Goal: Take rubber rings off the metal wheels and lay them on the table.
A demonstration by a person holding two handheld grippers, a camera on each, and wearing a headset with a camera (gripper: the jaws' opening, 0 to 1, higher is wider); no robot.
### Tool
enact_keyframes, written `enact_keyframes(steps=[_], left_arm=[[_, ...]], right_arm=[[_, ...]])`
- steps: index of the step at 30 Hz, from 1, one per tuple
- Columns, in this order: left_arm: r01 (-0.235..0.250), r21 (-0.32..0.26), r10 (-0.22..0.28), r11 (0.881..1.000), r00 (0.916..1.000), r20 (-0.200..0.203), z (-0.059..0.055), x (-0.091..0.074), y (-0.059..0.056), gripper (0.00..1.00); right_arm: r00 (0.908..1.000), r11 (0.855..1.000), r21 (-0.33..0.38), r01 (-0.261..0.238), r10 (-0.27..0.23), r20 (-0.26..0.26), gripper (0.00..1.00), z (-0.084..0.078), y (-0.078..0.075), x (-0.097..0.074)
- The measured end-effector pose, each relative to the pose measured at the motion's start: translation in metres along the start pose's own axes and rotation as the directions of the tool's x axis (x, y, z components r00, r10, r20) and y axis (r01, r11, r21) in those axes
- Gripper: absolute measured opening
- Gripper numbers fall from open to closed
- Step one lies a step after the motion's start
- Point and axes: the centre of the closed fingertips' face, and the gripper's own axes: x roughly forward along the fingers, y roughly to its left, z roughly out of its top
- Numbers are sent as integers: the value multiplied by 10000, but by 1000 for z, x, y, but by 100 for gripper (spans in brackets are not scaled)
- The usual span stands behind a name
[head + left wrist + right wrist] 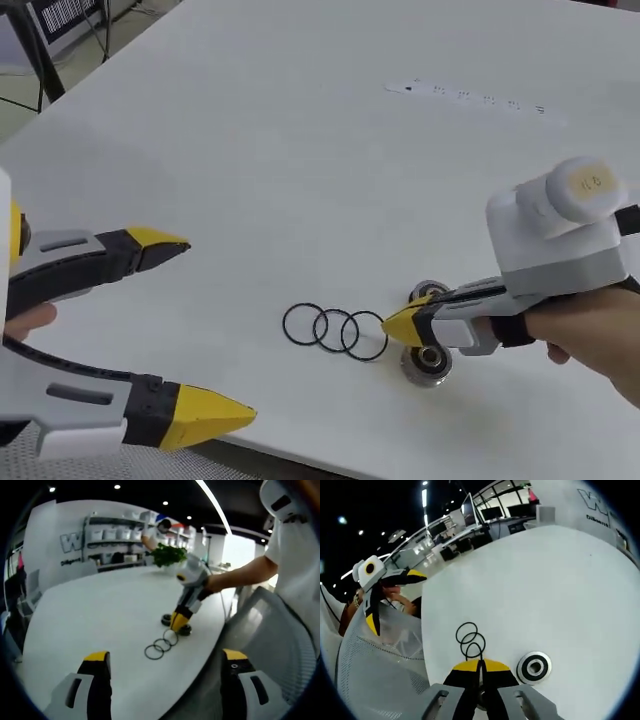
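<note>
Three thin black rings (335, 328) overlapping in row — right gripper (388, 325) nipping end one; left gripper (218, 328) wide.

The head view looks steeply down on the white worktop (300, 150). The left gripper view faces across it from the near edge, farther back; the right gripper view sits low and close. All share the black rings (335, 330), lower centre.
</note>
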Motion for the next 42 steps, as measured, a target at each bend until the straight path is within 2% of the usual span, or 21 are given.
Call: enact_keyframes(steps=[11,19,28,42], left_arm=[[-5,-89,5,10000,10000,-33,-1,-1,0,91],[-47,-78,47,10000,10000,-64,-1,-2,0,91],[-112,-37,112,9999,9999,-67,-1,-2,0,91],[-179,341,196,9993,9986,-499,-7,-2,-1,91]], right_arm=[[9992,9994,-70,334,-335,-229,1,-6,-7,3],[9987,9987,-32,515,-515,16,4,-1,-8,-5],[9966,9987,257,446,-462,689,7,11,-5,-25],[9842,9962,-22,870,-856,1550,9,23,2,-63]])
